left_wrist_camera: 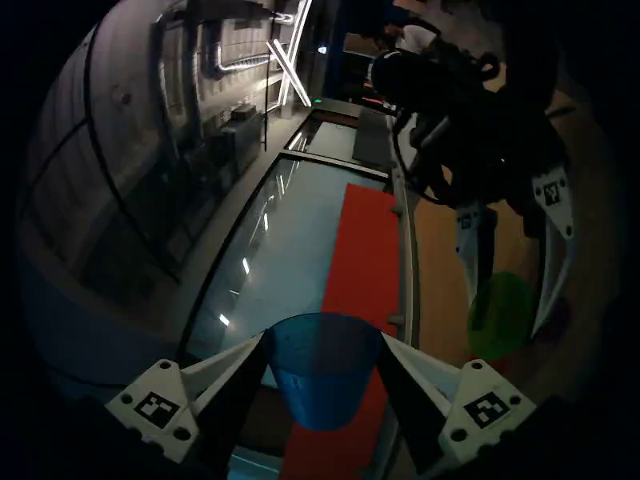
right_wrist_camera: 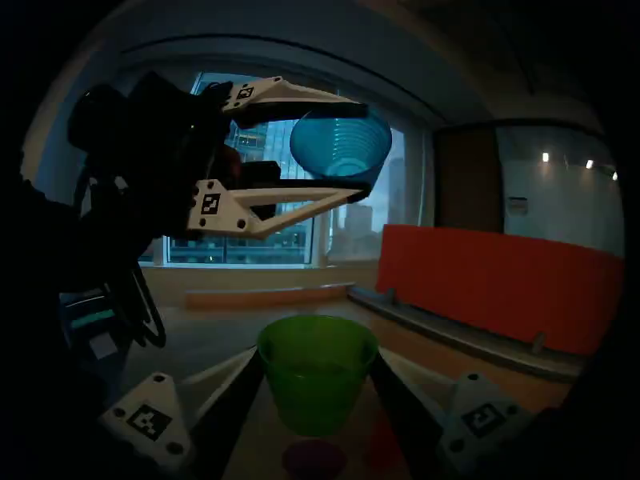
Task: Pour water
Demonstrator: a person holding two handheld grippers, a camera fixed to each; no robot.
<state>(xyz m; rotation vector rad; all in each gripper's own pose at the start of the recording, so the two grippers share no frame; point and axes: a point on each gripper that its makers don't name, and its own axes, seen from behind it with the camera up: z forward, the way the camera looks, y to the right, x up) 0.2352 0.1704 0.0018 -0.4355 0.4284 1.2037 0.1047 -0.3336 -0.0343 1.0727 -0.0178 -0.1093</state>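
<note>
Where the left gripper view looks along its own fingers, the left gripper (left_wrist_camera: pixel 322 340) occupies the lower centre of the frame. Its two fingers press against opposite sides of a blue cup (left_wrist_camera: pixel 324 380), pinching it.

In the right gripper view, this same gripper and cup appear in the upper left of the frame. The blue cup lies tilted onto its side, with its open mouth facing the camera and a finger above and below it.

The right gripper (right_wrist_camera: pixel 318 356) occupies the lower centre of its own view. Its fingers close on both sides of a green cup (right_wrist_camera: pixel 318 388), which stands upright with the rim uppermost. Whether the green cup holds water cannot be determined in the dim light.

The blue cup sits higher in the frame than the green cup and well apart from it.

A small purple round object (right_wrist_camera: pixel 314 458) lies at the bottom edge, directly below the green cup. The table (right_wrist_camera: pixel 216 340) extends behind the cup towards a window (right_wrist_camera: pixel 264 224) in the centre background. A red panel (right_wrist_camera: pixel 496 280) runs along the right side of the frame.
</note>
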